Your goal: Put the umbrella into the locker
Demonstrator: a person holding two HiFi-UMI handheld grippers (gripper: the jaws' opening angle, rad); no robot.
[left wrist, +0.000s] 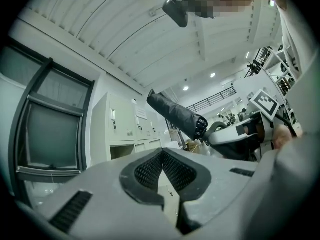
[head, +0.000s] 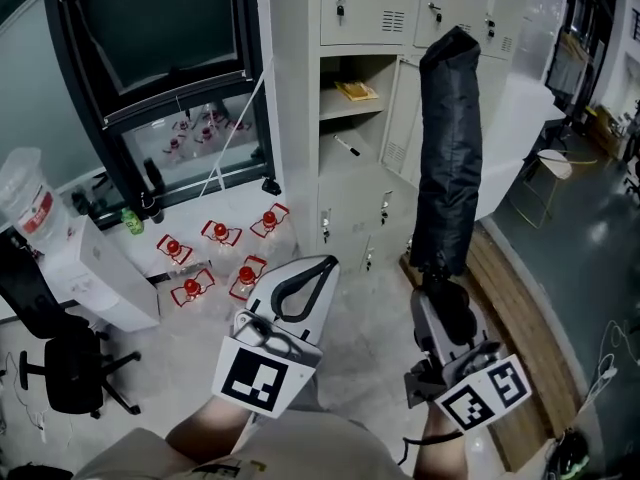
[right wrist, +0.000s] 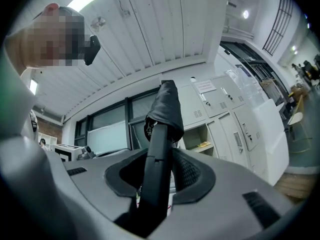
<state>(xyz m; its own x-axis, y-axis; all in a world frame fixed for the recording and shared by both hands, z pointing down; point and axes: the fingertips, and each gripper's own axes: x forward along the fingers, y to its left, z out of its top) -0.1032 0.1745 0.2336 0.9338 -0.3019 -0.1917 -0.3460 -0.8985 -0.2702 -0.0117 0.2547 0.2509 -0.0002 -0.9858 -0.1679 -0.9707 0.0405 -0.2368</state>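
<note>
A black folded umbrella [head: 448, 158] stands upright, its handle clamped in my right gripper [head: 447, 303], which is shut on it. In the right gripper view the handle [right wrist: 156, 174] runs up between the jaws to the furled canopy [right wrist: 165, 109]. The cream lockers [head: 350, 8] stand ahead; one open compartment [head: 355, 118] holds a yellow item and a dark pen. My left gripper [head: 322, 264] hovers lower left of the umbrella, shut with nothing in it. In the left gripper view the umbrella [left wrist: 175, 113] shows to the right of the lockers [left wrist: 122, 129], beyond the closed jaws of the left gripper [left wrist: 161, 153].
Several red-capped bottles [head: 220, 233] lie on the floor by a black-framed window [head: 150, 58]. A white box [head: 95, 268] and a black office chair [head: 70, 373] stand at left. A white panel [head: 515, 138], a stool [head: 553, 163] and wooden boards [head: 525, 308] are at right.
</note>
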